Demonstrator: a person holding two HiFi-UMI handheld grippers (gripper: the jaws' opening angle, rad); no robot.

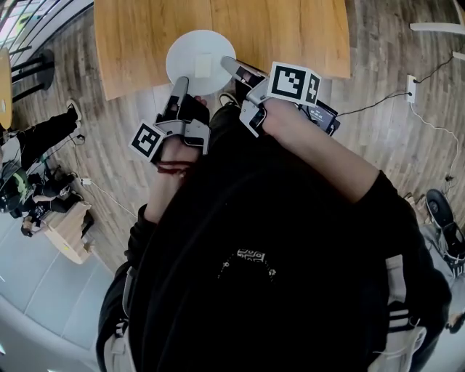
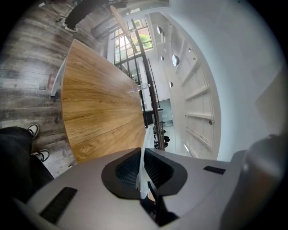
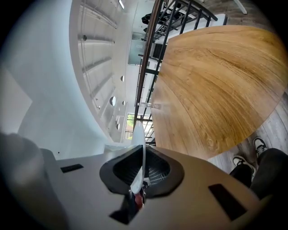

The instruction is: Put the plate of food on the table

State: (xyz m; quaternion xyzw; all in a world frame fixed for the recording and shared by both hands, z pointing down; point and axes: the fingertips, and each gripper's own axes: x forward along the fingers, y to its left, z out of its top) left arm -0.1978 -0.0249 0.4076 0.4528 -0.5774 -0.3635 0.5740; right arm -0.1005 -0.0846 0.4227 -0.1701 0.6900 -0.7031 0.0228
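White plate [image 1: 190, 51], pale square food [image 1: 203, 65] at centre, over wooden table [image 1: 290, 36]; left gripper [image 1: 179, 86] pinching rim at 7 o'clock, right gripper [image 1: 229, 65] pinching at 3 o'clock.

Thin white plate [image 3: 139, 137] edge pinched by right gripper [image 3: 141, 176], wooden table [image 3: 216, 81] beyond

black top [image 1: 283, 240], grey left gripper [image 1: 179, 83], grey right gripper [image 1: 227, 62], black-and-white marker cubes [image 1: 293, 83]

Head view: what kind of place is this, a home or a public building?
Probably a public indoor space, perhaps a café or office hall. A large wooden table stands on a plank floor with loose cables, and the gripper views show a black railing and tall windows.
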